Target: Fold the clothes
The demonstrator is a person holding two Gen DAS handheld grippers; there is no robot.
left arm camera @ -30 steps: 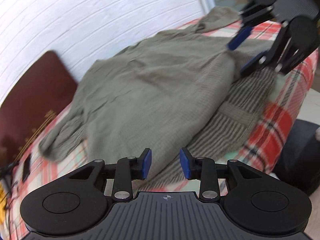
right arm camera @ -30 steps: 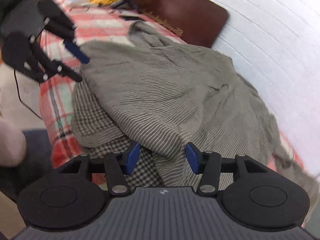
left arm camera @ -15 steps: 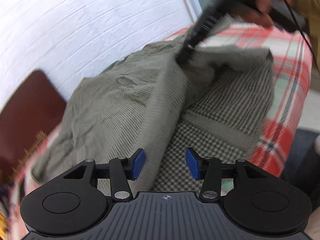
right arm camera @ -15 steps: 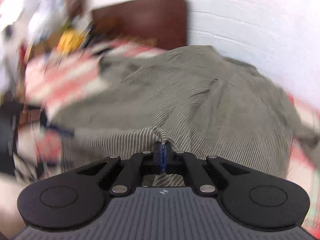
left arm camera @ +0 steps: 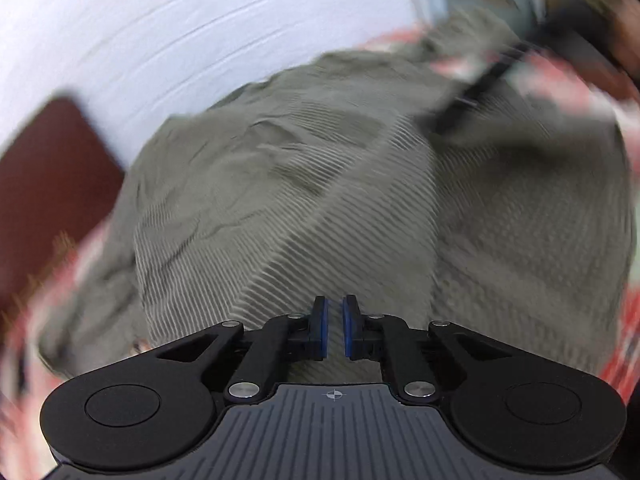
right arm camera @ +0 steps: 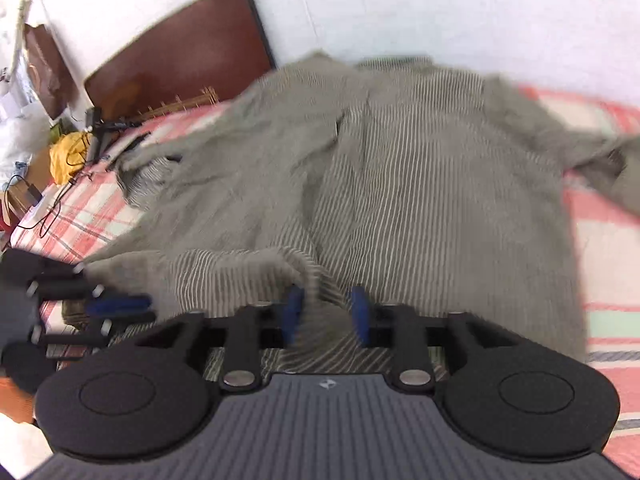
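Note:
A grey-green striped shirt (right arm camera: pixel 420 184) lies spread over a bed with a red plaid sheet (right arm camera: pixel 608 280). My right gripper (right arm camera: pixel 326 312) is at the shirt's near hem. Its jaws are opening and a blurred fold of cloth hangs loose between the pads. My left gripper (left arm camera: pixel 335 328) is at the hem too. Its jaws are closing to a narrow slit, and a ridge of the shirt (left arm camera: pixel 320 208) runs straight into it. In the right wrist view the left gripper (right arm camera: pixel 136 304) shows low on the left at the hem. The right gripper (left arm camera: pixel 436 124) is a dark blur at the upper right of the left wrist view.
A dark red headboard (right arm camera: pixel 180 64) leans on the white wall behind the bed. A yellow cloth (right arm camera: pixel 66 156) and cables (right arm camera: pixel 48 208) lie at the bed's far left end. A sleeve (right arm camera: pixel 608 168) trails off to the right.
The right gripper, shut on the shirt half a second ago, now stands apart. The left gripper has gone from wide open to nearly closed. The shirt is pulled flatter and covers the checked layer.

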